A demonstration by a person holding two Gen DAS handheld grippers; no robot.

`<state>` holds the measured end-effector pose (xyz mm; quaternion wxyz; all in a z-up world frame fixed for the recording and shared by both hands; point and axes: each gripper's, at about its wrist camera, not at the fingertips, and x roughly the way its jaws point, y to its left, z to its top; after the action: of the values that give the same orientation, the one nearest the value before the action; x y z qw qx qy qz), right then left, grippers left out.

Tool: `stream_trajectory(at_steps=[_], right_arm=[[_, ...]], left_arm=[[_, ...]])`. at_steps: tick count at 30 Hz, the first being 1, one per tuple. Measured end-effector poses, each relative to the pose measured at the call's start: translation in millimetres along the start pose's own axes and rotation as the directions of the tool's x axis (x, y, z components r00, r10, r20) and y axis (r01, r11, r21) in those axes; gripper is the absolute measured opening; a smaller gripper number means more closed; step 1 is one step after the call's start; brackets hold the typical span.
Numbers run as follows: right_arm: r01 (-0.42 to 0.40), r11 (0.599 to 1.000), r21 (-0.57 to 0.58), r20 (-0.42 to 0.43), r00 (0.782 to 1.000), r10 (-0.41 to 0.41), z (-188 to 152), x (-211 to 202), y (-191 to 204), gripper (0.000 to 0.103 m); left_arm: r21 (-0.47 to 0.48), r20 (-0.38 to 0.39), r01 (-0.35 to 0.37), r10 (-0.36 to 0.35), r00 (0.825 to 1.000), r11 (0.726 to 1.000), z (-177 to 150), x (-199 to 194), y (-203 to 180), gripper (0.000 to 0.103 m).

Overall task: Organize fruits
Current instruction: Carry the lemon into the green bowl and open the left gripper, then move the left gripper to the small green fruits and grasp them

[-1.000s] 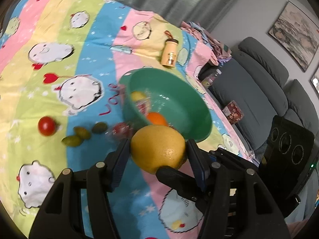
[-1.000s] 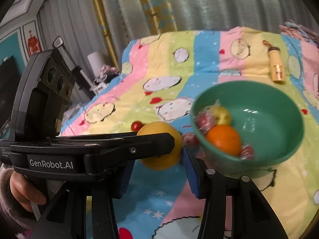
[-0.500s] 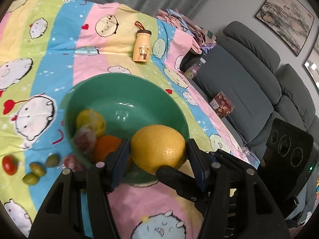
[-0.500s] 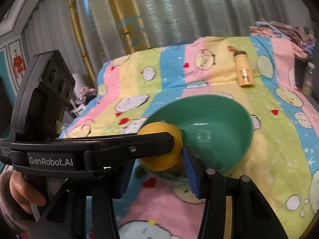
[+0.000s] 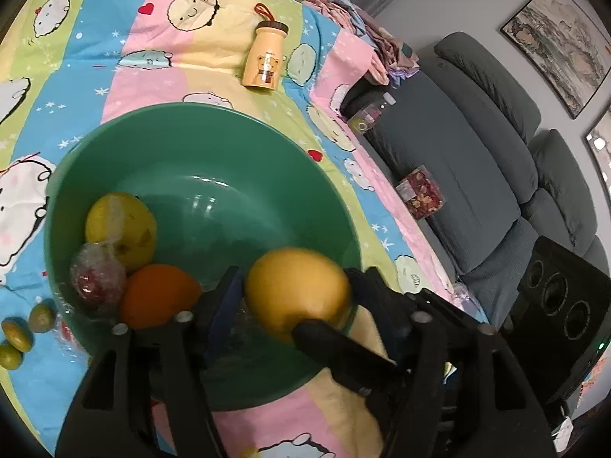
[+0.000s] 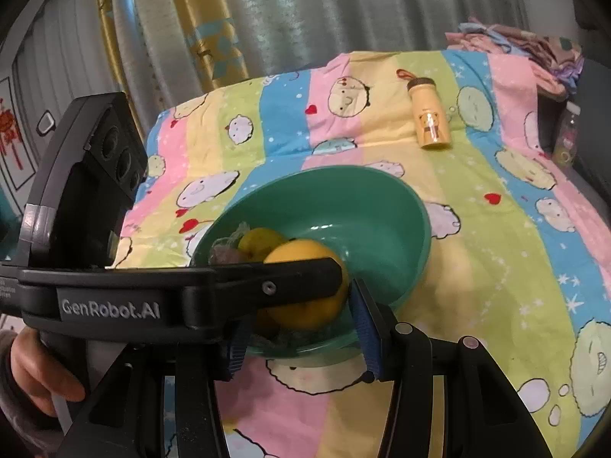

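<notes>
A green bowl sits on the striped cartoon cloth. It holds a yellow fruit, a plastic-wrapped red fruit and an orange. My left gripper has its jaws spread wider than the large yellow grapefruit, which is blurred between them above the bowl's near rim. In the right wrist view the left gripper crosses in front of the grapefruit over the bowl. My right gripper is open and empty, just before the bowl.
Small green fruits lie on the cloth left of the bowl. A yellow bear bottle lies beyond the bowl. A grey sofa with a snack box stands at the right. Folded clothes lie at the cloth's far corner.
The left gripper carried the grapefruit over the bowl and its jaws have spread apart; the grapefruit is now blurred and loose between them. The right gripper stayed open behind it.
</notes>
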<state>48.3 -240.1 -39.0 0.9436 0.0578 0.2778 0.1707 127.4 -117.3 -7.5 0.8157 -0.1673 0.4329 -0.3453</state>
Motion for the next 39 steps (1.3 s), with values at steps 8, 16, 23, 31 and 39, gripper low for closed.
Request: stream_trajectory(at_steps=[8,16,23,31,39], right_arm=[[-0.019,1.000,0.014,0.033,0.999,0.018,-6,-17,-1,0.055],[-0.053,0.997,0.064,0.030,0.998,0.051,-19,-33,-10,0.058],[-0.082,0.994,0.066,0.002,0.997,0.082,-28,-36,1,0.058],[-0.134,0.991,0.000,-0.057,0.989,0.134,-37,-33,37,0.058],[-0.171,0.984,-0.053,-0.133,0.978,0.163,-49,-24,65,0.058]], left_arm=[[0.021,0.070,-0.034,0.032,0.997,0.999,2,-33,-2,0.088],[-0.037,0.156,-0.178,0.182,0.971,0.983,-21,-100,31,0.096],[-0.125,0.209,-0.306,0.327,0.922,0.944,-67,-152,60,0.096],[-0.153,0.158,-0.393,0.415,0.896,0.907,-112,-165,76,0.096],[-0.184,0.153,-0.388,0.416,0.897,0.903,-135,-178,88,0.096]])
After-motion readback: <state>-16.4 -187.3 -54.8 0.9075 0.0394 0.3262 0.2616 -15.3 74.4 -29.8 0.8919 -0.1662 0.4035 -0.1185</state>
